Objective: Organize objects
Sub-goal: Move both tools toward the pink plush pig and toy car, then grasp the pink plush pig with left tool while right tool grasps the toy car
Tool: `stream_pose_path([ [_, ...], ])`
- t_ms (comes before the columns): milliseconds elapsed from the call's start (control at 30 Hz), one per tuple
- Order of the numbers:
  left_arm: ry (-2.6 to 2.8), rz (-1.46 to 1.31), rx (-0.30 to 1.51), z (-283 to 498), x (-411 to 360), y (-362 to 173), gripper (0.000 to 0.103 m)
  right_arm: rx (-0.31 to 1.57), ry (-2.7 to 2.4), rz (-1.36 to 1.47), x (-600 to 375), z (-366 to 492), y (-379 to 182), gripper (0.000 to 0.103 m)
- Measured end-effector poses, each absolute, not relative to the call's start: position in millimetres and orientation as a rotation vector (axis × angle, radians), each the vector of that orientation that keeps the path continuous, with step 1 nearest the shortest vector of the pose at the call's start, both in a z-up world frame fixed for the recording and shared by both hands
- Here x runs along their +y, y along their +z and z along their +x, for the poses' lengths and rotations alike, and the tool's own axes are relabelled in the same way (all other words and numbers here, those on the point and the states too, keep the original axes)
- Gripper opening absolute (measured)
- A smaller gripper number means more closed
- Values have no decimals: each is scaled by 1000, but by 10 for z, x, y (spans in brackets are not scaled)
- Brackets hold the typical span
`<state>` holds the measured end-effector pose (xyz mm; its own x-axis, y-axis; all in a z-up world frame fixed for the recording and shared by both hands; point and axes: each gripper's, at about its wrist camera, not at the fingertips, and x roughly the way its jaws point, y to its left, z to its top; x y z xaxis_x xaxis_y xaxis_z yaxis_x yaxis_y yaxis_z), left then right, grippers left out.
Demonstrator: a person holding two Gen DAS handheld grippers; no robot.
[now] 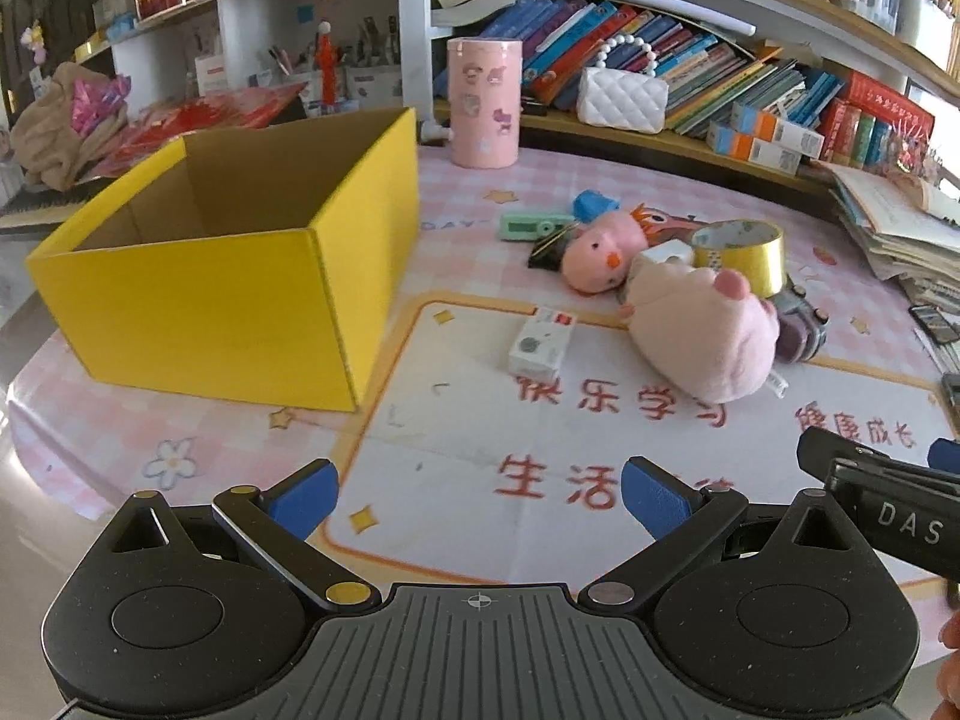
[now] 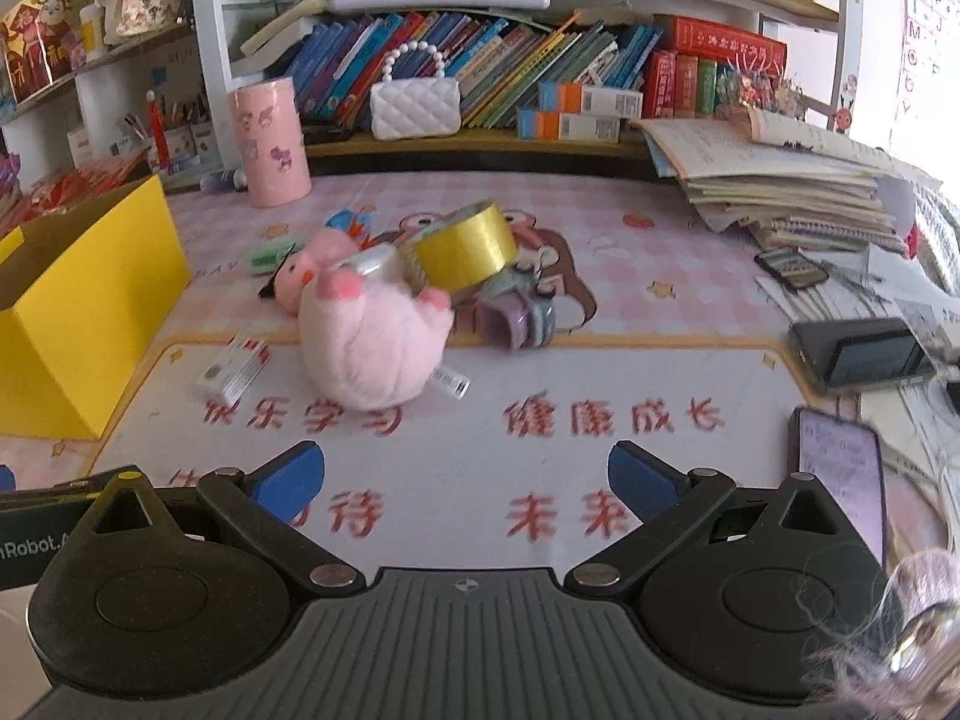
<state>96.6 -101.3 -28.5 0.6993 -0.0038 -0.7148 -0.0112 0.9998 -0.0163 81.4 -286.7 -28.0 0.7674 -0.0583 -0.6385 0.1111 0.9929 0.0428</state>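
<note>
Hovering empty with jaws apart, left tongs point(image 1: 480, 495) and right tongs point(image 2: 465, 477) face the fluffy pink plush pig point(image 2: 372, 342), apparently bound for the open yellow cardboard box point(image 1: 240, 276).

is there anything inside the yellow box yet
No, the open yellow cardboard box shows only bare brown inner walls in the left wrist view, though its floor is hidden.

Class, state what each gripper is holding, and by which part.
Nothing. The left gripper and right gripper are both open and empty above the mat.
</note>
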Motion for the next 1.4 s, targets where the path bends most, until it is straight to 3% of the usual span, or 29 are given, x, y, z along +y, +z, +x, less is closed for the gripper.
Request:
stream_pose_path([
  [133, 3, -29, 793, 1018, -1095, -280, 101, 683, -76, 88, -2979, 902, -270, 98],
  [600, -47, -26, 774, 1188, -1388, -230, 93, 656, -96, 153, -3308, 1130, -291, 71],
  [900, -65, -38, 777, 1273, -1510, -227, 82, 668, -86, 194, -3499, 1222, -316, 70],
  [1400, 50, -90, 764, 1186, -1270, -185, 81, 632, 25, 145, -3249, 1426, -277, 73],
])
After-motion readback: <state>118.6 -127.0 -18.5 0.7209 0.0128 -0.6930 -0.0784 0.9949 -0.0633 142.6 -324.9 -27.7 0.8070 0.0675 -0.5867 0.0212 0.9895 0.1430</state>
